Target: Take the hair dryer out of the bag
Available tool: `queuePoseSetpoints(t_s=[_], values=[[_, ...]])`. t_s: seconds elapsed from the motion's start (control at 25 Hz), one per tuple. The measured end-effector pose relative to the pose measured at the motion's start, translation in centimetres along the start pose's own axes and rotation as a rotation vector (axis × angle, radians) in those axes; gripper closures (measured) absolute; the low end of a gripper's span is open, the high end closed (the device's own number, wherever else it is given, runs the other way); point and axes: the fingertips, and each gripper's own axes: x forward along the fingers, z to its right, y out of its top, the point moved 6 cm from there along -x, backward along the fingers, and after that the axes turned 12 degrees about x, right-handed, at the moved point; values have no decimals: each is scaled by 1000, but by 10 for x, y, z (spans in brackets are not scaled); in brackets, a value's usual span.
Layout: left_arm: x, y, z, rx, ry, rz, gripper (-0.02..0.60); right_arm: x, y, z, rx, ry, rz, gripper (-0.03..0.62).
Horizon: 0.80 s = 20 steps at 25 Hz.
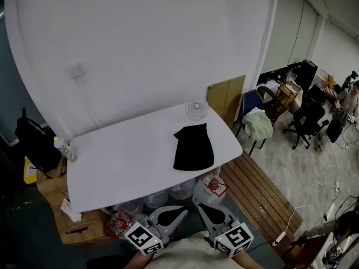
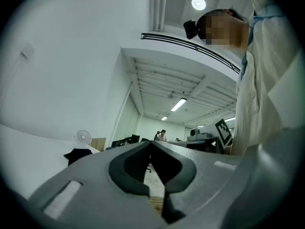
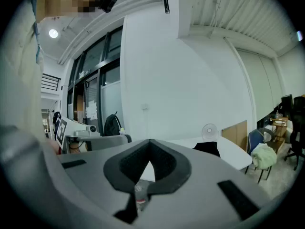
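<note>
Both tongs held low at the near edge of the white desk (image 1: 123, 156).
Left tongs (image 1: 183, 210) and right tongs (image 1: 199, 207) are each pressed together, pinching nothing. The black bag (image 1: 193, 147) lies right of the desk's middle, well apart from them, near a small fan (image 1: 197, 109); the hair dryer is out of sight.

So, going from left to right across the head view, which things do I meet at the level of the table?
small bottle → black bag → pale green cloth → black office chair. The fan stands right behind the bag, so it is left out.
</note>
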Motion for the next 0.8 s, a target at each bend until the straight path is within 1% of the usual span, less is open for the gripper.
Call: queuePoseSetpoints(t_s=[0.24,0.64,0.8], values=[[16,-3,1,0,-8,-6,571,-4,3,16,8,-7,-3,580],[32,-8,-4,-8,-1,-19,571,-3,9,32,0,3,-4,580],[45,-13,-10,-23,8,-29,571,-2,11,46,22,14,-1,580]])
